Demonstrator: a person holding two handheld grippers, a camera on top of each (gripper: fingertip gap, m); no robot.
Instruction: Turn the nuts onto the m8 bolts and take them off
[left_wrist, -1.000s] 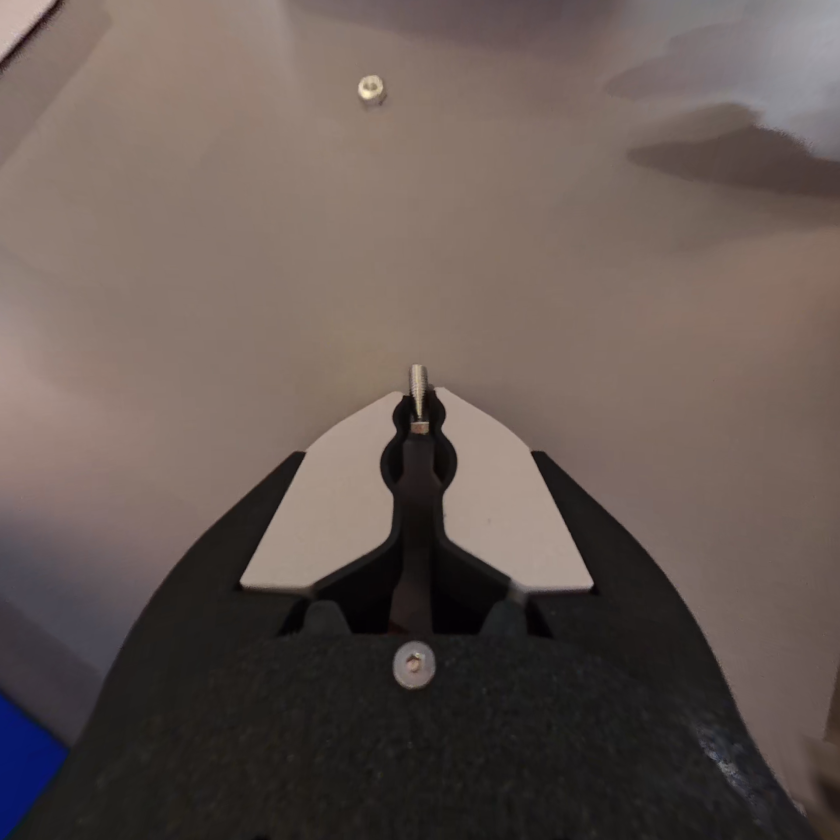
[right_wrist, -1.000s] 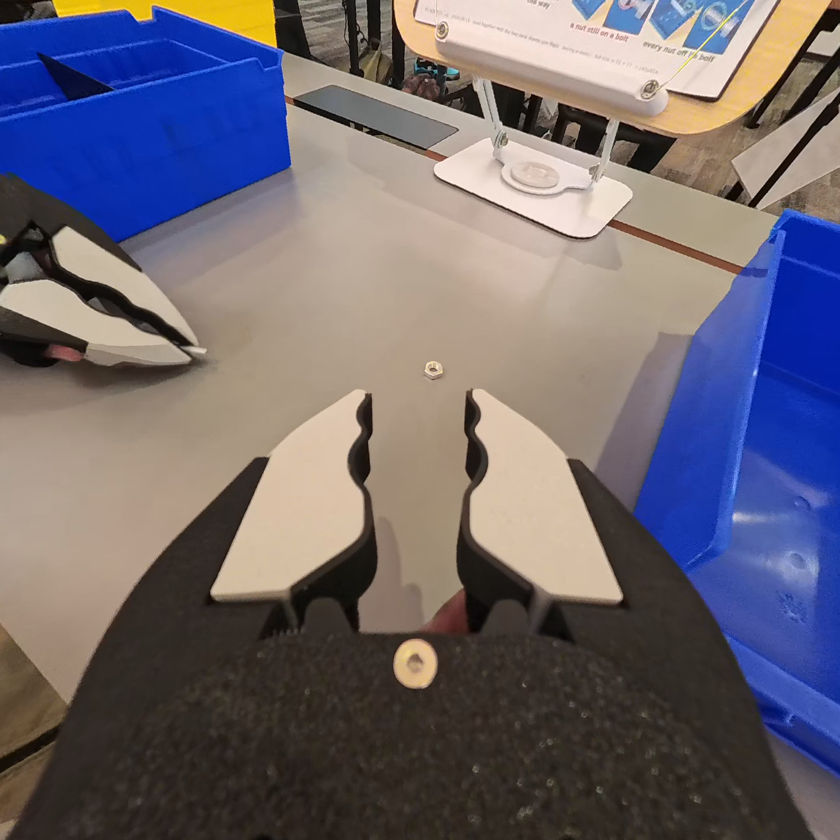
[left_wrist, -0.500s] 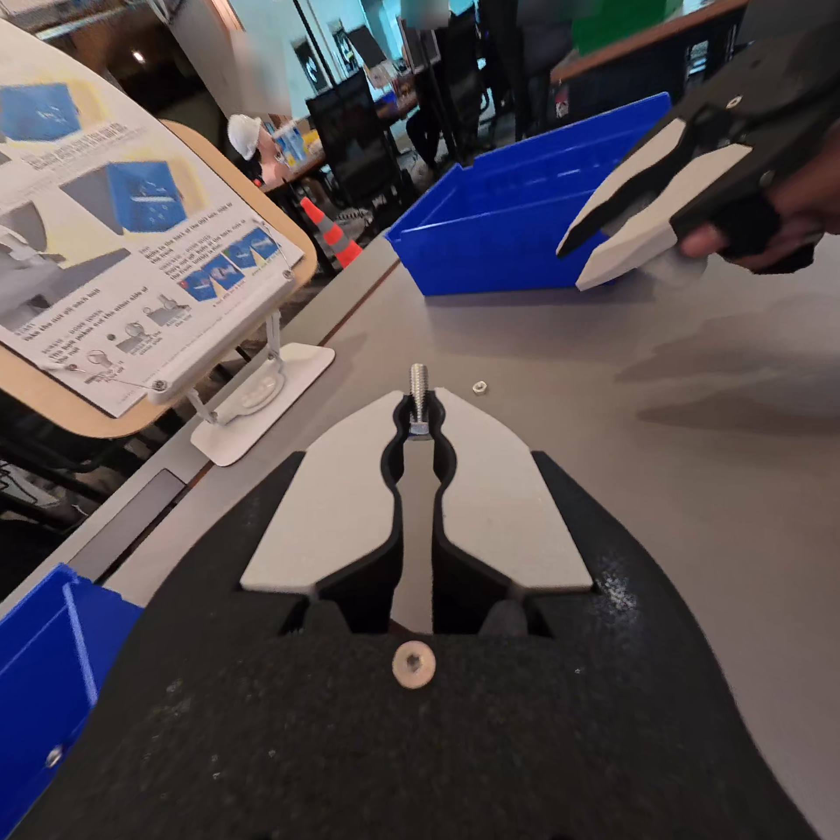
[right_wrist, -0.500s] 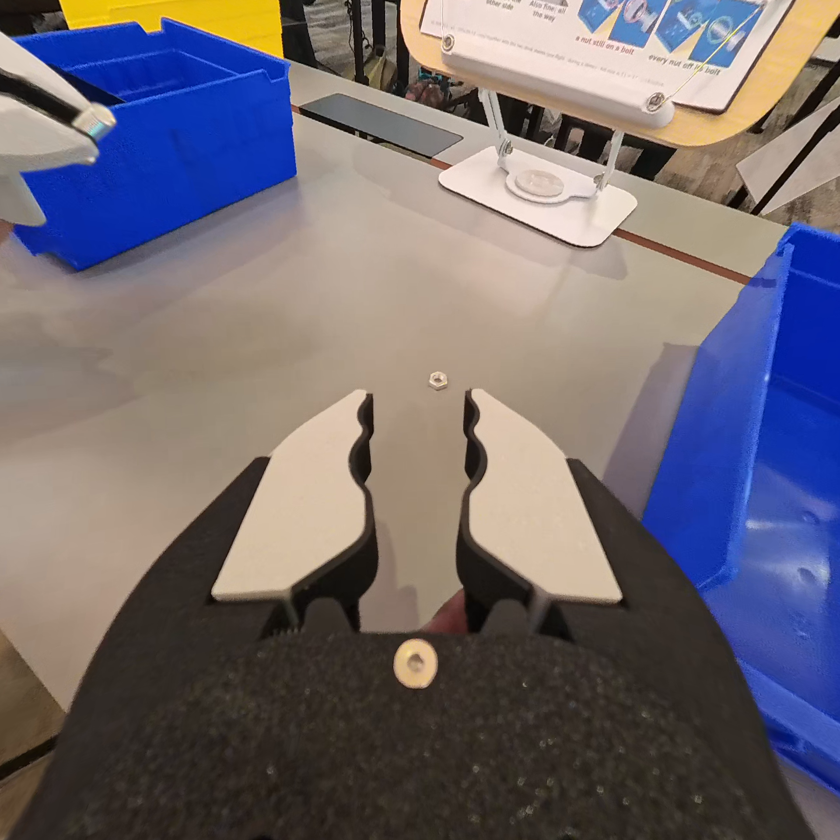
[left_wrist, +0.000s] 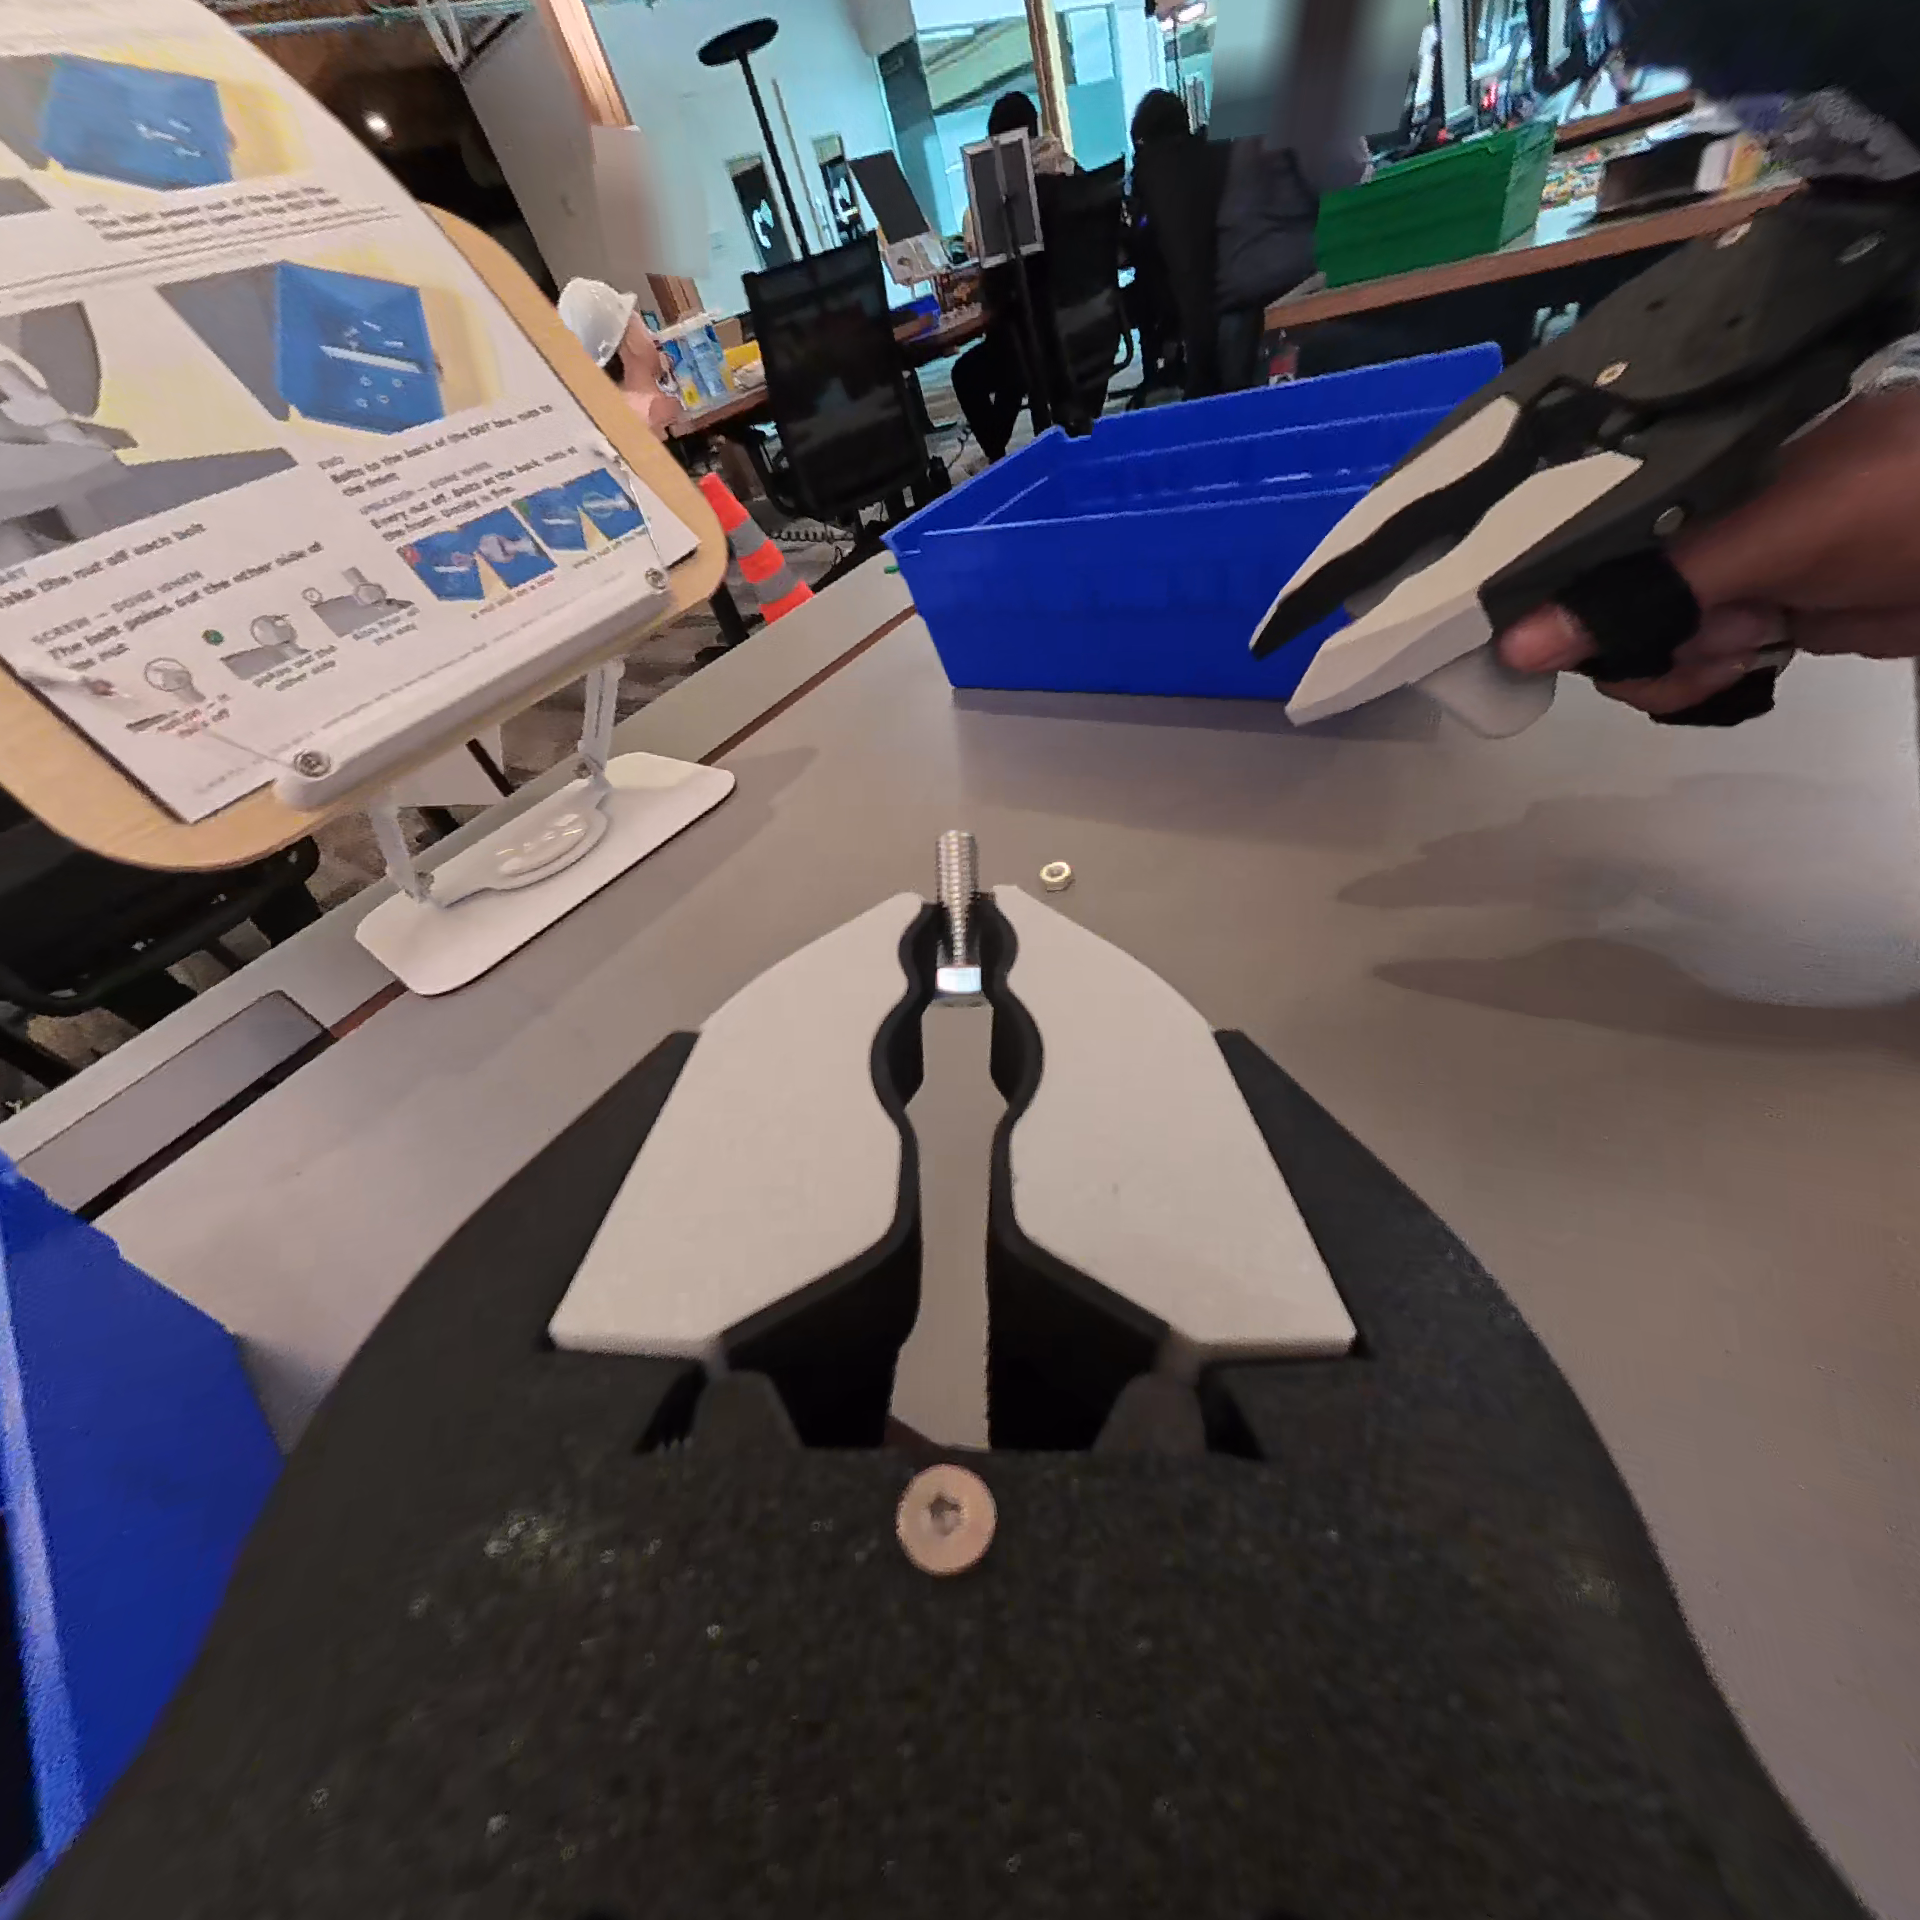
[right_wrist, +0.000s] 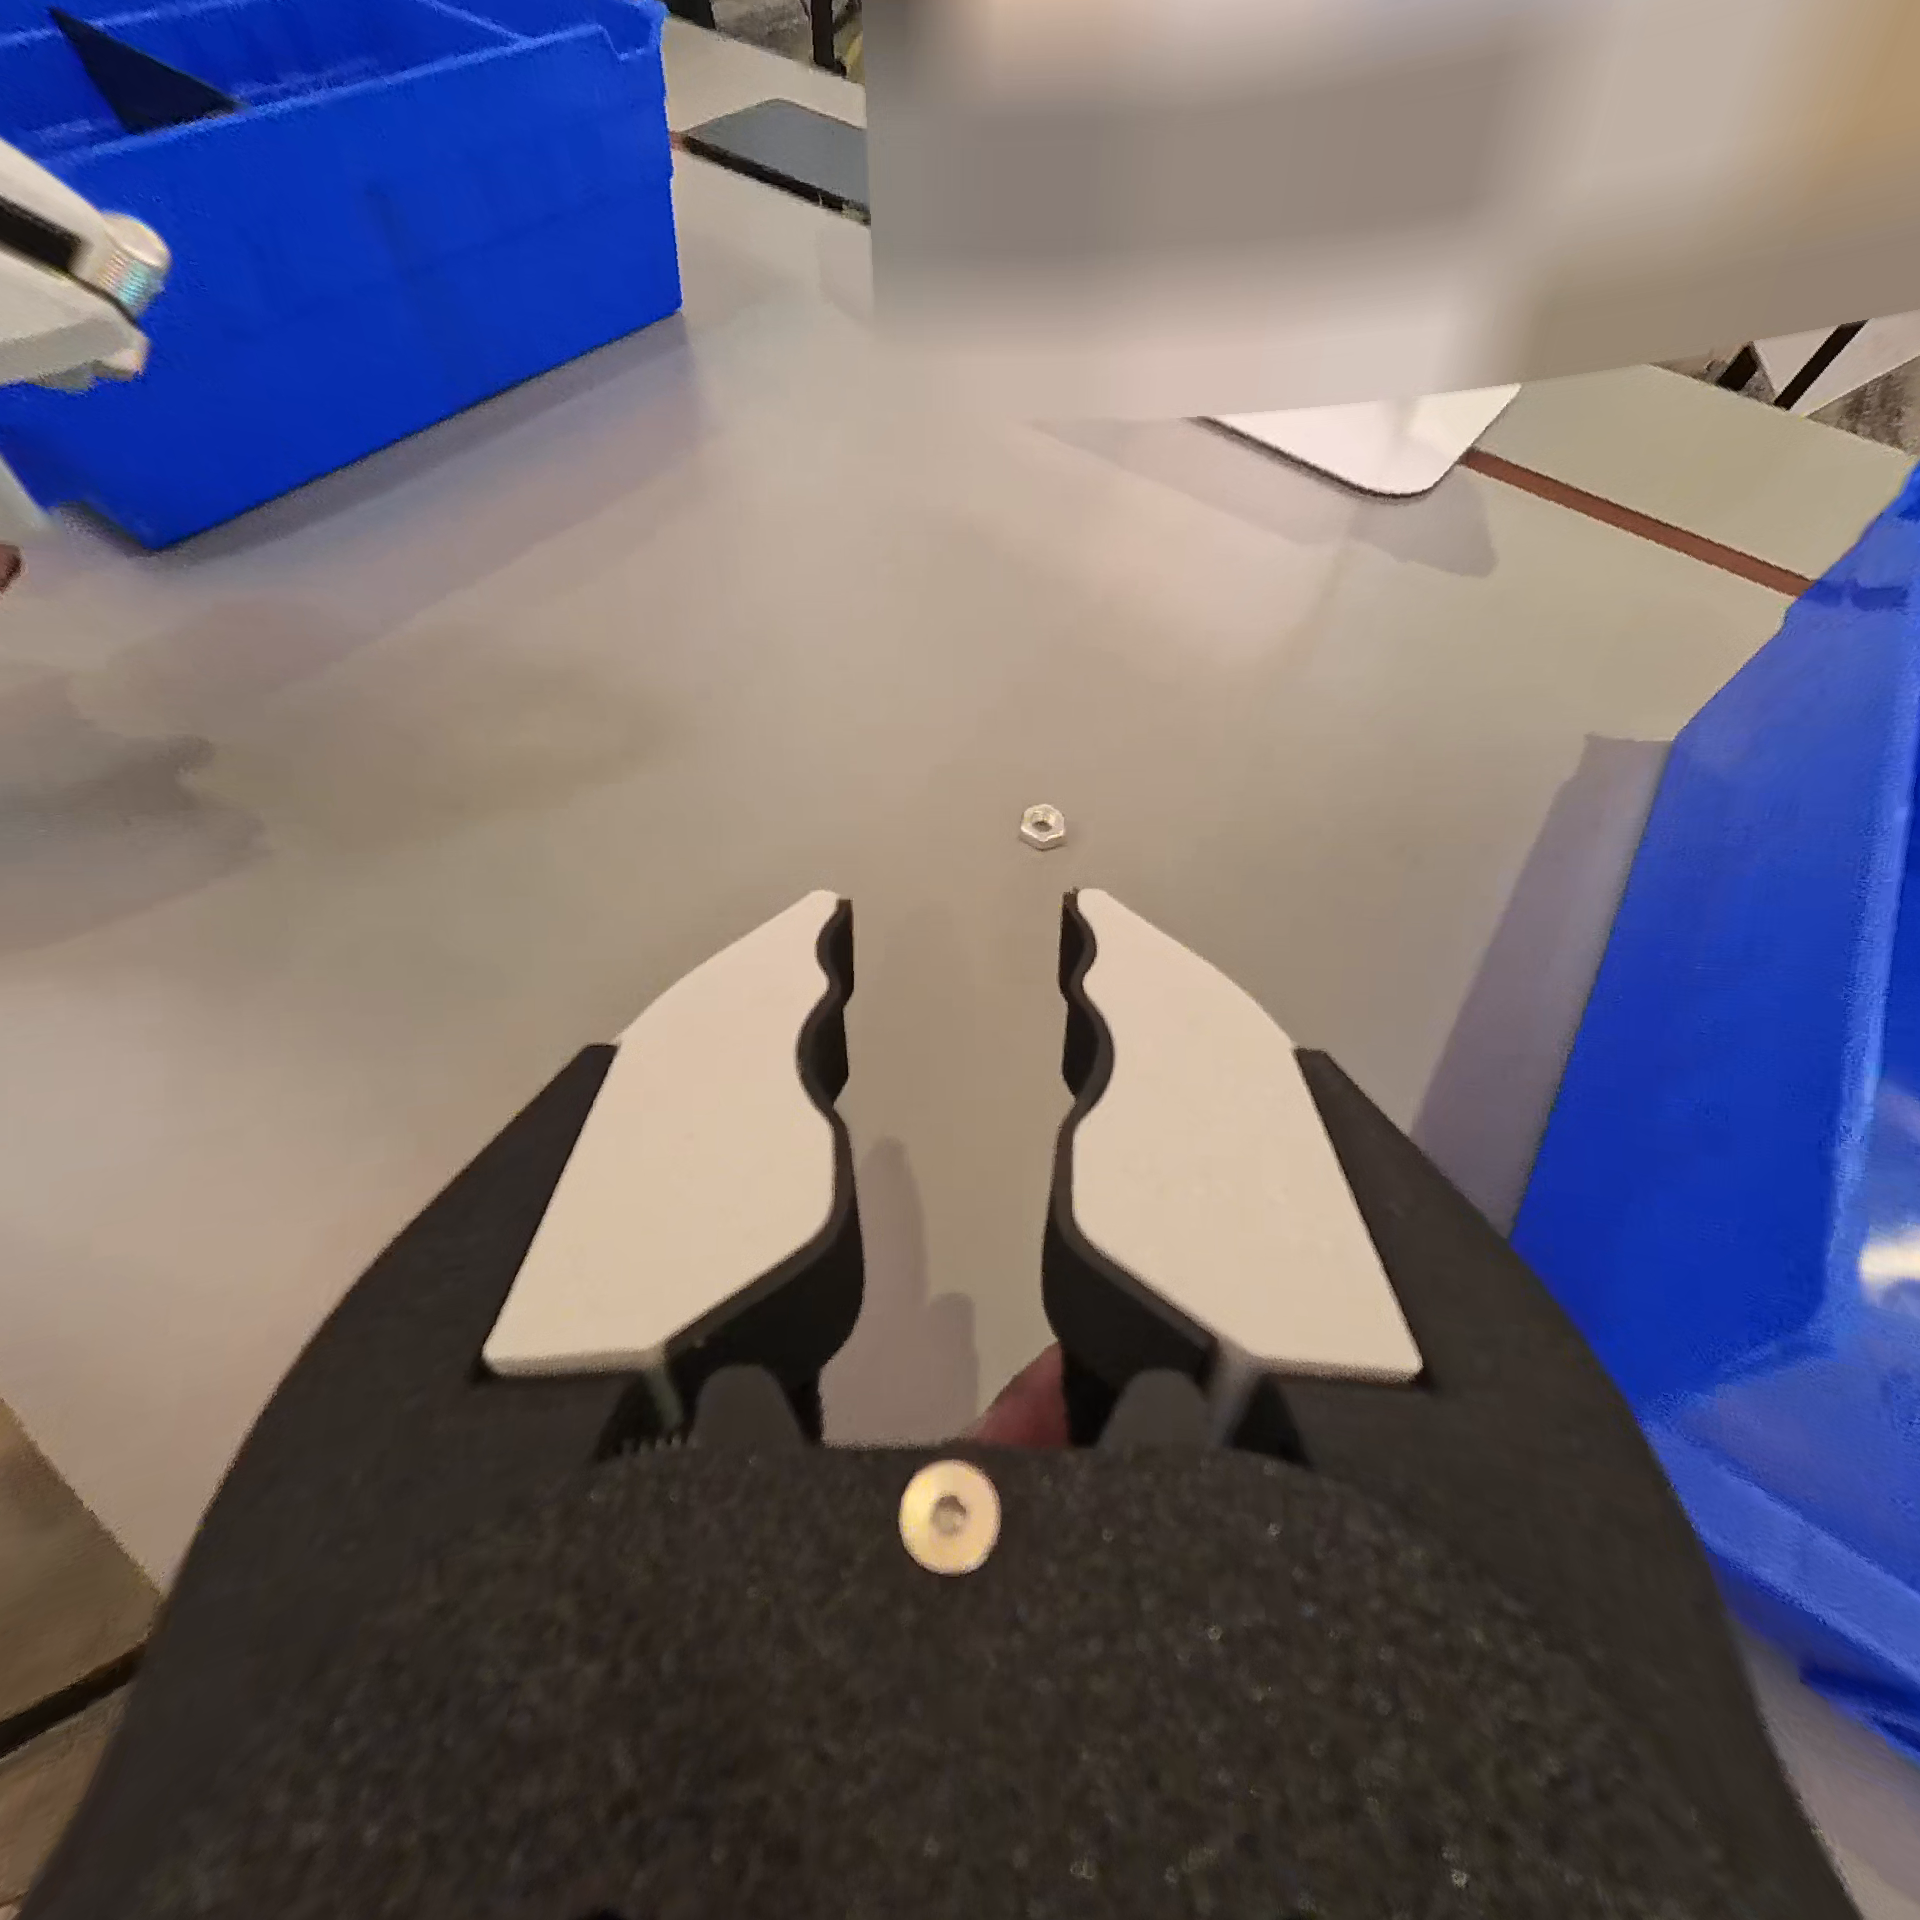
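Now nut lies flat just ahead of R gripper, jaws apart; L gripper clamps bolt, threads fwd.

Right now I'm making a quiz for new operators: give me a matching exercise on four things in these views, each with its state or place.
Things:
1. bolt
2. nut
3. right gripper
4. blue bin

States or places:
A. open, holding nothing
B. lying loose on the grey table
C. clamped in the left gripper, threads pointing forward
D. standing at the table's far side in the left wrist view

Pairs: 1-C, 2-B, 3-A, 4-D
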